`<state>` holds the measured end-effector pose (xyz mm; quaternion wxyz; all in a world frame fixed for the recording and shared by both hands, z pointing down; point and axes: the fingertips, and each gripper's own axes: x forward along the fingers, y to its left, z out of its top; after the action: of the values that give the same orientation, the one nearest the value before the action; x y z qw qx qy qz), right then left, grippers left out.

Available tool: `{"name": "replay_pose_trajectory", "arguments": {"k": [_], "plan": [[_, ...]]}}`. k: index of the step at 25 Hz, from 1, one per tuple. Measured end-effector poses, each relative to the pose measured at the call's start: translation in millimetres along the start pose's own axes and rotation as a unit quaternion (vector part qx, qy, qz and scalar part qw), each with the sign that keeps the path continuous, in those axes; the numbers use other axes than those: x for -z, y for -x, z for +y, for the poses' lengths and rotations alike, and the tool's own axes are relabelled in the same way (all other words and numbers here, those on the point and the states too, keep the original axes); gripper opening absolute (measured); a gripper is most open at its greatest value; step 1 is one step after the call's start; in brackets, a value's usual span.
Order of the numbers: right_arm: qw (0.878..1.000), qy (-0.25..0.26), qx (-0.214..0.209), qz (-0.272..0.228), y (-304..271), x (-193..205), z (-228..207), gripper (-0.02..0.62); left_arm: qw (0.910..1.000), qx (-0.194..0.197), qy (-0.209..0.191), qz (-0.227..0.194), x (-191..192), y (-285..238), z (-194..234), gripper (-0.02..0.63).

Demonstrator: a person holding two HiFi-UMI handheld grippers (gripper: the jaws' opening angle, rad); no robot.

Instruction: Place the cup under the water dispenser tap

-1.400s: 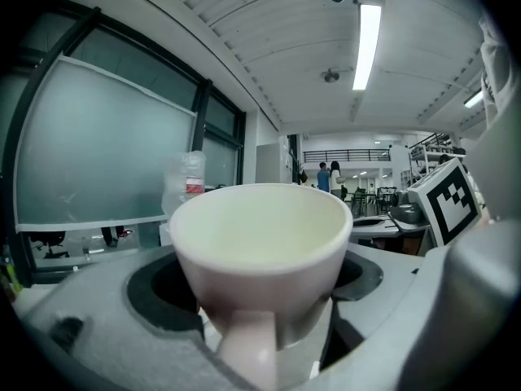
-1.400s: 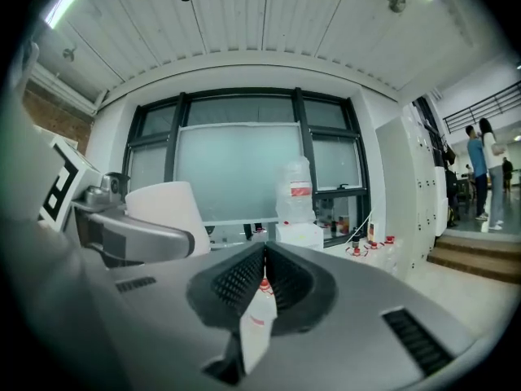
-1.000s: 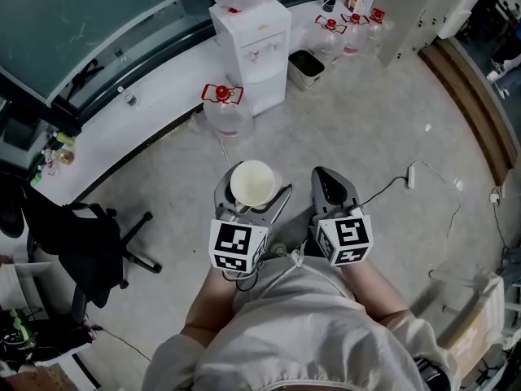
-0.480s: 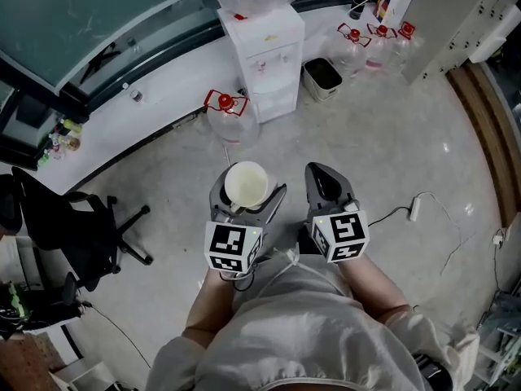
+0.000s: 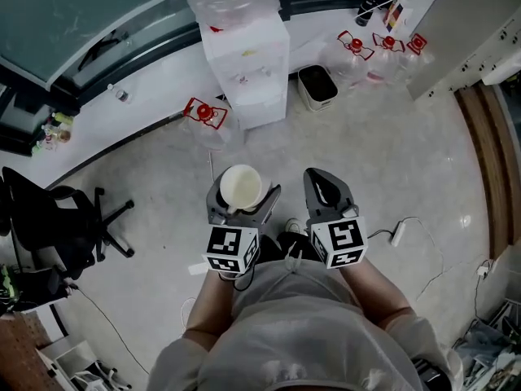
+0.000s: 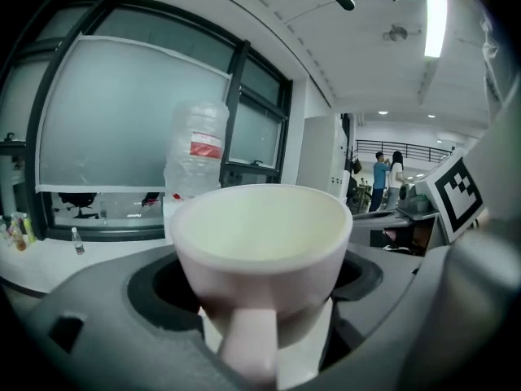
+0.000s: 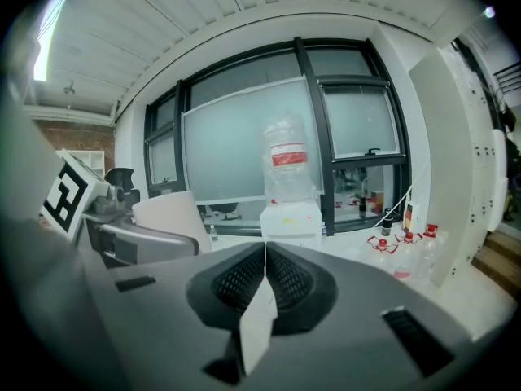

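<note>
A cream cup (image 5: 240,187) sits upright between the jaws of my left gripper (image 5: 242,197), which is shut on it; its handle faces the camera in the left gripper view, cup (image 6: 260,255). The cup (image 7: 169,218) also shows at the left of the right gripper view. My right gripper (image 5: 325,187) is shut with nothing in it, jaws pressed together (image 7: 265,277). The white water dispenser (image 5: 248,72) with a clear bottle on top stands ahead against the window wall, also dispenser (image 7: 291,220). Its taps are too small to make out.
A water jug with a red cap (image 5: 205,116) lies left of the dispenser. A small bin (image 5: 317,85) and more jugs (image 5: 370,51) stand to its right. A black office chair (image 5: 49,222) is at left. A cable and power strip (image 5: 399,233) lie on the floor.
The dispenser has shifted higher in the head view and looks nearer. Both grippers keep their hold and spacing; the cup stays in the left one.
</note>
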<state>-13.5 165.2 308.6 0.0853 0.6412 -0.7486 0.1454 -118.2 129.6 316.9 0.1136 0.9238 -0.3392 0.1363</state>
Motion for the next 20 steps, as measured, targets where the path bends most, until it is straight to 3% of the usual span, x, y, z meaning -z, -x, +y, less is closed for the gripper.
{"name": "replay_pose_trajectory", "arguments": {"k": [8, 20], "plan": [[0.999, -0.02, -0.01, 0.031, -38.4, 14.0, -52.1, 0.028, 0.9991, -0.006, 0.019, 0.037, 11.9, -63.8, 3.4, 0.465], [0.999, -0.016, -0.016, 0.044, -145.3, -9.0, -98.2, 0.029, 0.9987, 0.013, 0.015, 0.047, -5.2, -170.8, 57.3, 0.465]]}}
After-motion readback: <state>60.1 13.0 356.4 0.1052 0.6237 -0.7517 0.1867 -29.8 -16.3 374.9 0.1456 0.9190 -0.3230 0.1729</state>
